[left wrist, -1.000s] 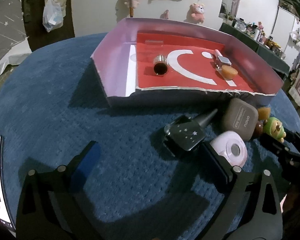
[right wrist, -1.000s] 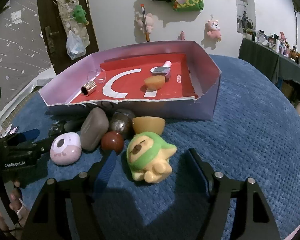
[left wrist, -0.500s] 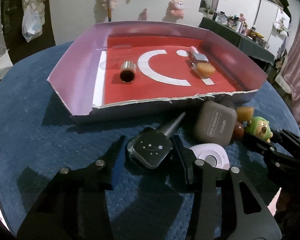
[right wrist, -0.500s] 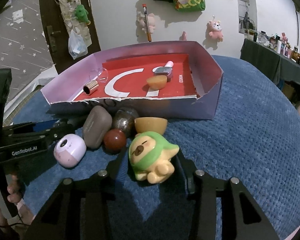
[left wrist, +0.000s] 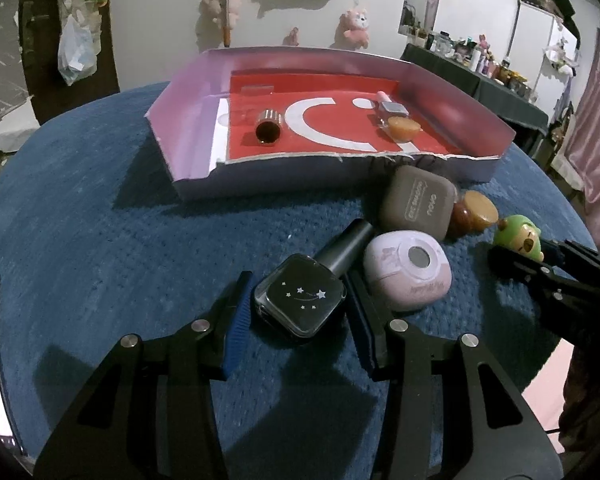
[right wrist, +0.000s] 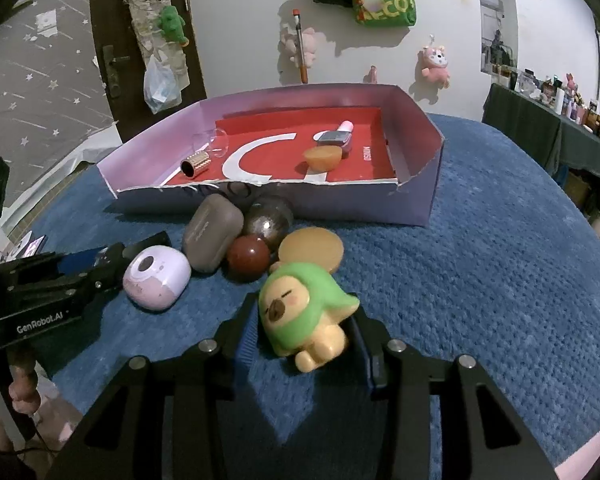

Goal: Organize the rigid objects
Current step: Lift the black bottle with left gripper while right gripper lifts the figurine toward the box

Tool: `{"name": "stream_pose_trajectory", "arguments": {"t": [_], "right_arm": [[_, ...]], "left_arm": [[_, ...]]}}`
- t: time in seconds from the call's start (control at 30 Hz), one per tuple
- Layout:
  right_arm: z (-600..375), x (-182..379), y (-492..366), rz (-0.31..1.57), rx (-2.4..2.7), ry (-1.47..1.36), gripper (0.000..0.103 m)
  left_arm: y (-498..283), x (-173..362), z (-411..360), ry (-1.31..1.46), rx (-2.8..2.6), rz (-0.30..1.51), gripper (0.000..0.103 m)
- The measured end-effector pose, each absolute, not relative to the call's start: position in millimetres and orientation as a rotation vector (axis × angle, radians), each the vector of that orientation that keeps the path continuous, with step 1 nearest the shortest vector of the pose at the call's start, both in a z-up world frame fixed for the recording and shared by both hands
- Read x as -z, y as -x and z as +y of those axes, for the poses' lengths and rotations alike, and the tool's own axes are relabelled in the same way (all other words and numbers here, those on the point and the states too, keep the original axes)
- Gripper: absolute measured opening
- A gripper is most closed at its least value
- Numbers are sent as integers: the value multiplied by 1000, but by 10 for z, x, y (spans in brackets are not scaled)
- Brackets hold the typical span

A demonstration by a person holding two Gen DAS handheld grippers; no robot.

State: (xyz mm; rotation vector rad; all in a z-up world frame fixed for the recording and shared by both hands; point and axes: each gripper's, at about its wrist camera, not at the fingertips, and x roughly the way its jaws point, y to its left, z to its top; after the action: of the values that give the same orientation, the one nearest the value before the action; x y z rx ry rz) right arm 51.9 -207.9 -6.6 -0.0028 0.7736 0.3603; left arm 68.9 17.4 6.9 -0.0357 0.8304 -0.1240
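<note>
A blue textured cloth-covered table (left wrist: 100, 220) carried a shallow purple cardboard tray (left wrist: 192, 120), a black nail-polish bottle (left wrist: 300, 300), a lilac case (left wrist: 408, 276), a grey-brown case (left wrist: 418, 204), two balls (right wrist: 248, 258) and a green-hooded figurine (right wrist: 304, 312).

- Open blue mat (right wrist: 480, 264) right of the green-hooded figure (right wrist: 300, 312); unobstructed up to the box's right corner.
- Open mat also left of the black bottle (left wrist: 300, 300), reaching the box's left wall.
- Cluster blocking the strip before the box's torn front wall (right wrist: 340, 200): lilac case (right wrist: 156, 280), brown case (right wrist: 212, 232), dark red ball (right wrist: 248, 258), metallic ball (right wrist: 268, 220), tan bowl (right wrist: 312, 248), all touching or just beside each other.
- Inside the shallow box (left wrist: 188, 128): middle of the red floor free; gold cylinder (left wrist: 268, 128) to the left, orange half-dome (left wrist: 402, 128) and small bottle (left wrist: 392, 108) to the right.
</note>
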Motion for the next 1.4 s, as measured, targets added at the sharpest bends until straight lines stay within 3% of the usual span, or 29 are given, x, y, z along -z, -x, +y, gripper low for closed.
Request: {"name": "stream_pose_trajectory", "arguments": {"t": [1.4], "right_arm": [[-1815,-244,-363,754,-545,-10,44]], "left_arm": [[-349,-434,262,75,131,733,42]]}}
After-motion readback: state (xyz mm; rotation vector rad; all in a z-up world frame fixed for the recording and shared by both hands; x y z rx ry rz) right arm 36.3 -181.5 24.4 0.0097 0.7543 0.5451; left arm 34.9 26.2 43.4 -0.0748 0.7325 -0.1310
